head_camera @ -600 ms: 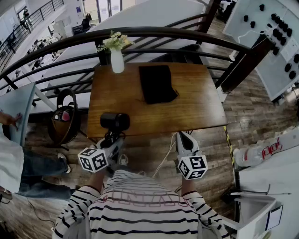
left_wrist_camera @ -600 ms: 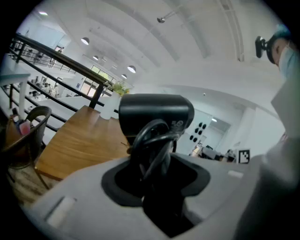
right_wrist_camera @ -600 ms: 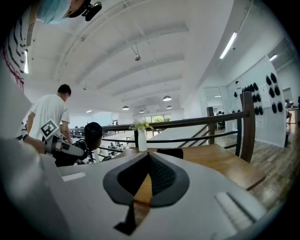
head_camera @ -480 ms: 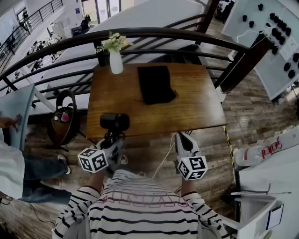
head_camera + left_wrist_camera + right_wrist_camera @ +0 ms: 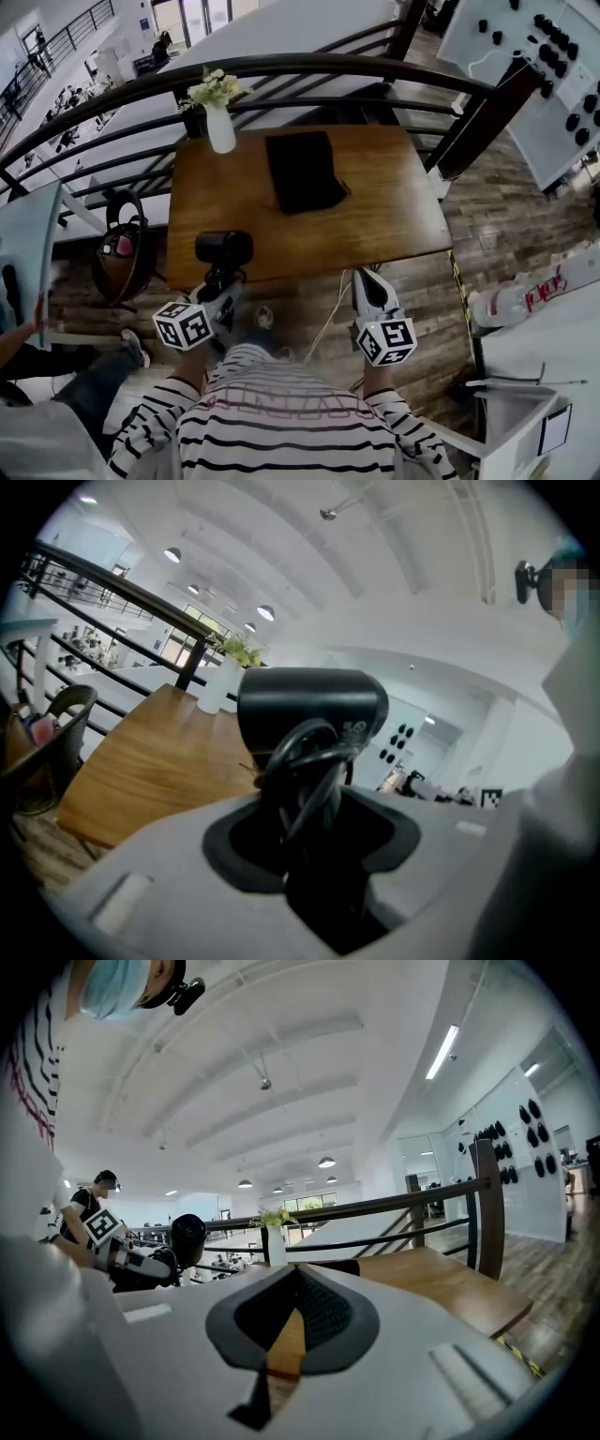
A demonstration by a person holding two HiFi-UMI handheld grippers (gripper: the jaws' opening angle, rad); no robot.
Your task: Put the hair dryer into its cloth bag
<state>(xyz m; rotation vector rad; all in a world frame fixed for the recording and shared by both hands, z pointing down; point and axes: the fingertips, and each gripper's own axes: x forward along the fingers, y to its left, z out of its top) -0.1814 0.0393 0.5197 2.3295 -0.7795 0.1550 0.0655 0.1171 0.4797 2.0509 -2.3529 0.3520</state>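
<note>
Hair dryer (image 5: 223,248) hangs over the table's (image 5: 384,202) near-left edge, with the left gripper (image 5: 222,278) clamped on its cord-wrapped handle. Cloth bag (image 5: 300,171) lies flat toward the far side near the vase (image 5: 220,131), plenty of bare wood between. Right gripper (image 5: 367,279) sits off the near edge, jaws together and holding nothing.

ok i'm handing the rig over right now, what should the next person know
Left tool: shut on the hair dryer, by its handle, above the near edge of the table.
Right tool: shut, empty, short of the table.
Cloth bag: flat on the table, further back, untouched.
Done: dryer picked up. Left: open the bag, put the dryer in.
</note>
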